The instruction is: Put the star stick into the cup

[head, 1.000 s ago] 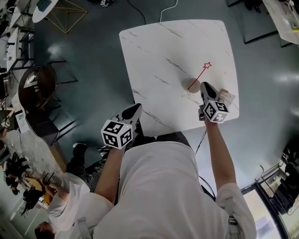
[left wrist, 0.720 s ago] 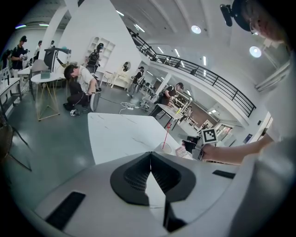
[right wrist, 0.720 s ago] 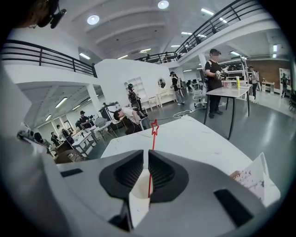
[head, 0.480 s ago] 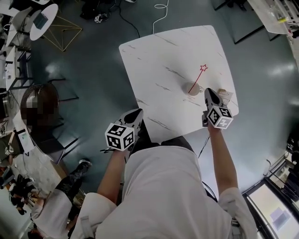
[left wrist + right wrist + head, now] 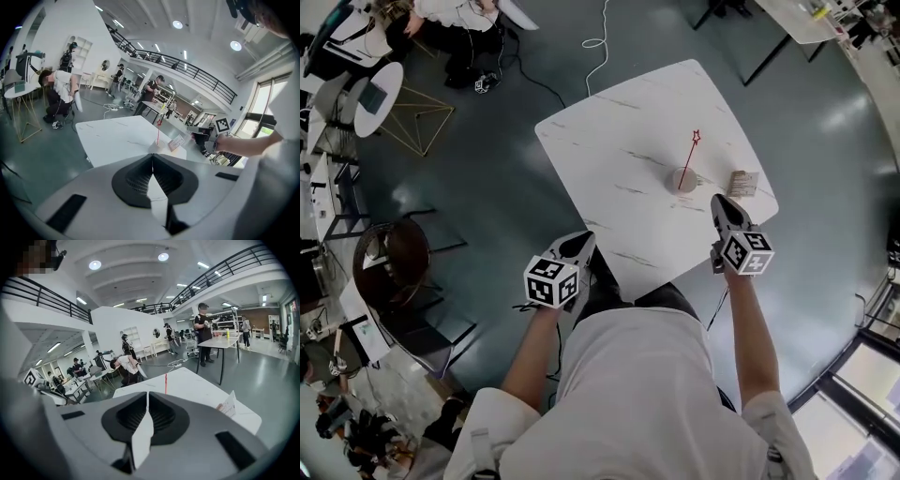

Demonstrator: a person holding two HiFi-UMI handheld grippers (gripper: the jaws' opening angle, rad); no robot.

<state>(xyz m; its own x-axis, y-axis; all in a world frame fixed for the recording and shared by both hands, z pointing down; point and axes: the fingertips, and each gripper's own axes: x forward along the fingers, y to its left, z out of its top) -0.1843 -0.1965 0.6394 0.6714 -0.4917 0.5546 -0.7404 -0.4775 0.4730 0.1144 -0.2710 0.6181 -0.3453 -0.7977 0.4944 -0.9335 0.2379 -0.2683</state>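
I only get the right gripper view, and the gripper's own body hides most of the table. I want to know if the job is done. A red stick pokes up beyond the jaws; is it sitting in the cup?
Observer: Yes. In the head view the star stick stands in the cup on the white table.
Operator: Is my gripper touching the cup?
Observer: No. The right gripper is apart from the cup, on the person's side of it.
Operator: And the other one?
Observer: The left gripper has its jaws together with nothing between them, by the table's edge on the person's left.
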